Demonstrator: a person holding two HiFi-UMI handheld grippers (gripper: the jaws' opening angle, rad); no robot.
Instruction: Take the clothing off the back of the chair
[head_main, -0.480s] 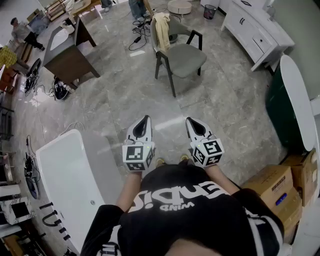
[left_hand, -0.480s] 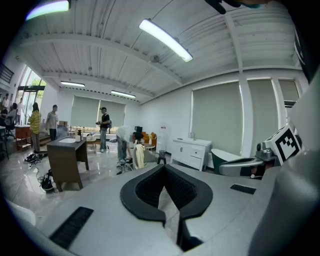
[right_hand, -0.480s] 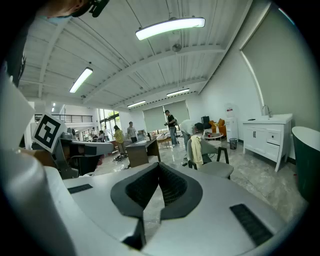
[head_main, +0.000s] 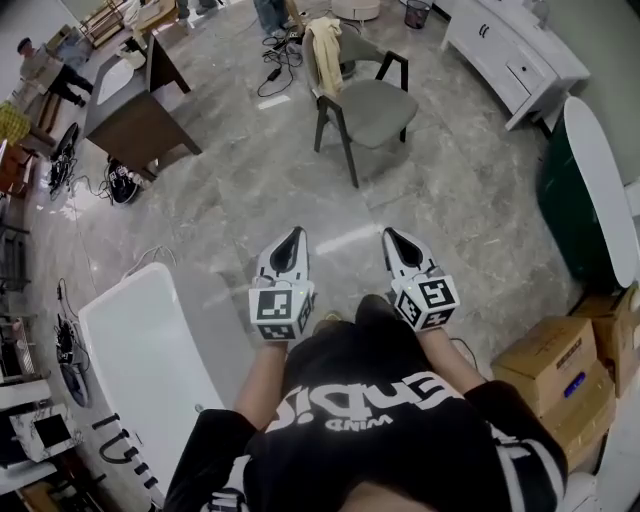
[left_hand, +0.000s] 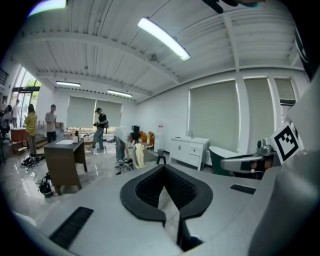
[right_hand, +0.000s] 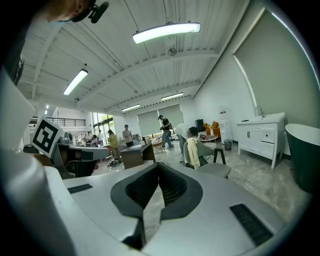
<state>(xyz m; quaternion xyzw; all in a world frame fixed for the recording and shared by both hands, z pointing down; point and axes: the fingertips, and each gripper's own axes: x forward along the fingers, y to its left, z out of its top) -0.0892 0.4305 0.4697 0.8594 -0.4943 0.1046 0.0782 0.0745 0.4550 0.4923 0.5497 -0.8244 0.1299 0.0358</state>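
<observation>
Okay, so in the head view the left gripper (head_main: 294, 236) and right gripper (head_main: 389, 236) are both held out front, well apart from the chair (head_main: 378, 108). The step in hand looks like the approach: I'd come in toward the backrest side and spread the jaws before reaching, not at the last second. The clothing (head_main: 322, 50) is a pale cream-yellow piece draped over the chair back, hanging loose down the side. In the left gripper view the jaws are pressed together with nothing in them, and the clothing sits small and far past the tips. The right gripper view is the same deal, closed and empty. From there the clothing looks soft and floppy, so I'd pinch it high near the top edge.
</observation>
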